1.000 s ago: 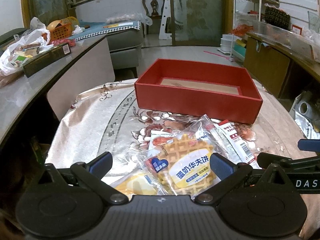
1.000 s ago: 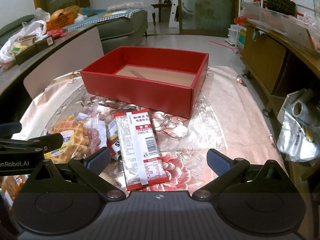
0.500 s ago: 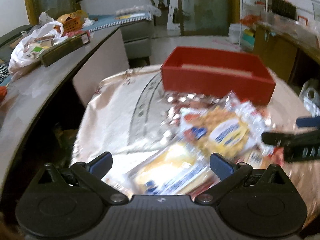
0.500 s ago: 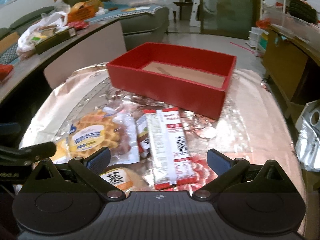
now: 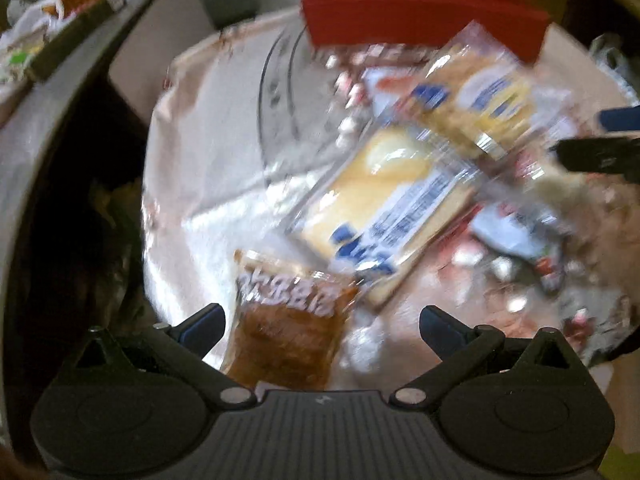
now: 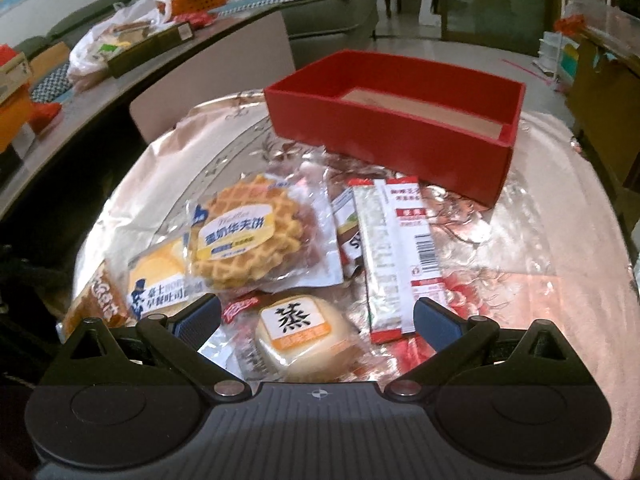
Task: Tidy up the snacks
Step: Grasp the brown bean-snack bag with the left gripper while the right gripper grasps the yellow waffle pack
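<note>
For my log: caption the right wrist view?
Open right tongs over wrapped snacks; red box empty behind.

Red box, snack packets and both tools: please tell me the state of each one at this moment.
Red box: open on top, nothing visible inside, upright on the table.
Waffle packet: sealed, lying flat, partly over the toast packet.
Steamed cake packet: sealed, between the right tool's fingers, not gripped.
Long sachet: sealed, flat.
Brown packet: lying before the left tool.
Left tool: open.
Right tool: open.

Round counter under a shiny floral cloth (image 6: 520, 248): open red cardboard box (image 6: 384, 136) at far side, loose heap of wrapped snack packets (image 6: 248, 240) near edge, partly overlapping.
</note>
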{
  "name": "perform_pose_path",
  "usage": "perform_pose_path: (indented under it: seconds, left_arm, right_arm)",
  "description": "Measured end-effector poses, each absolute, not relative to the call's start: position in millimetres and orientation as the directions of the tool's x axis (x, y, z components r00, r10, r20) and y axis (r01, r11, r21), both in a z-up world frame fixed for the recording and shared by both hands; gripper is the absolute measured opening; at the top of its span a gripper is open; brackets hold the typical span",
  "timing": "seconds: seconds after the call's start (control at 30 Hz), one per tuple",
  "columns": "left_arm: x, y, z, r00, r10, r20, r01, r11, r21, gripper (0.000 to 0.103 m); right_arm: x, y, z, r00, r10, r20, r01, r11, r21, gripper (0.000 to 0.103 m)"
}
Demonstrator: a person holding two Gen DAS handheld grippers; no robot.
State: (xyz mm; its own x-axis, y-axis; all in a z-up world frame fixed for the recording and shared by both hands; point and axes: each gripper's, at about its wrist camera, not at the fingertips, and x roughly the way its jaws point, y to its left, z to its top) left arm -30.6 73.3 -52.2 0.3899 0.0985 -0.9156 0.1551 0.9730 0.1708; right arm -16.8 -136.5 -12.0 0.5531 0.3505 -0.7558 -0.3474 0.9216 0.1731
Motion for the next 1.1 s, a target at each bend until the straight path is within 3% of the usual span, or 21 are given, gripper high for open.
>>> perform_pose_path:
  seconds: [0.23, 0.4, 0.7, 1.1]
  left_arm:
    - [-12, 83, -79, 0.288, 0.11, -0.951, 0.099, 0.985, 0.143, 0.095]
    - [-18, 76, -72, 0.315, 0.074, -0.946, 0.125, 0.985, 0.119, 0.076]
    - [-32, 70, -56, 0.372, 0.015, -0.928, 0.11, 0.992, 0.06, 0.054]
    - [-18, 88, -21, 0.511, -0.208, -0.834, 0.059, 0.976, -0.207, 0.05]
  right_arm:
    - [-13, -135, -13, 0.537, 0.371, -0.758, -0.357, 0.914, 0.194, 0.103]
    - [-13, -136, -11, 0.543, 0.368, -0.754, -0.358, 0.914, 0.189, 0.103]
    - [-7, -141, -14, 0.537, 0.359, -0.764, -0.35, 0.918, 0.185, 0.099]
    - [20, -131, 6, 0.605, 0.313, -0.732, -0.301, 0.941, 0.155, 0.099]
